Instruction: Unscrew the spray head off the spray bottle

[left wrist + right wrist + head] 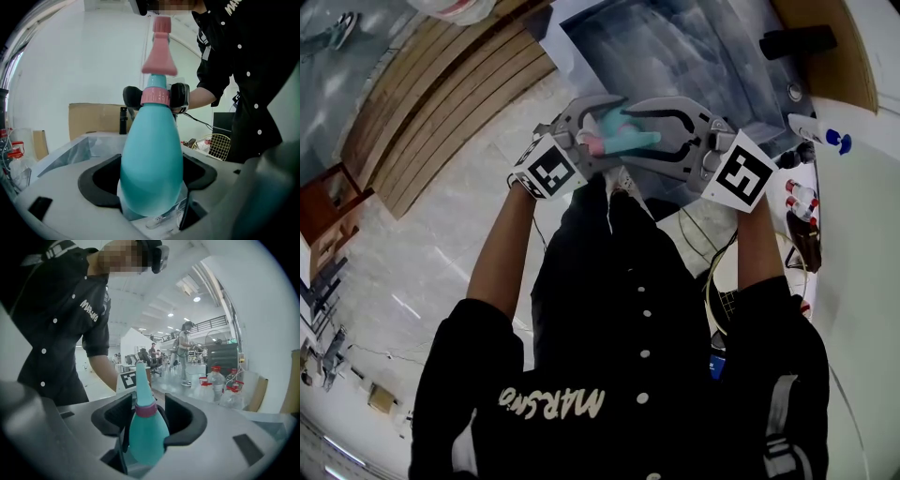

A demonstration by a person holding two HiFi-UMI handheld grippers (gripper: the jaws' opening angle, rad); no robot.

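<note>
A teal spray bottle (152, 154) with a pink collar (155, 96) and a pink spray head (159, 61) is held up in the air in front of the person. My left gripper (150, 187) is shut on its wide lower body. In the head view both grippers meet at the bottle (630, 141), the left gripper (605, 141) coming from the left and the right gripper (630, 131) from the right. My right gripper (149, 411) stands open round the collar (146, 409), with a dark gap beside it. Its black pads (179, 96) flank the collar in the left gripper view.
A plastic-lined box (675, 47) and slanted wooden boards (441, 103) lie below on the tiled floor. Several red-capped bottles (802, 202) stand at the right by a white table edge (862, 234). A wire basket (218, 145) and cardboard (93, 119) are behind; people stand far off (185, 352).
</note>
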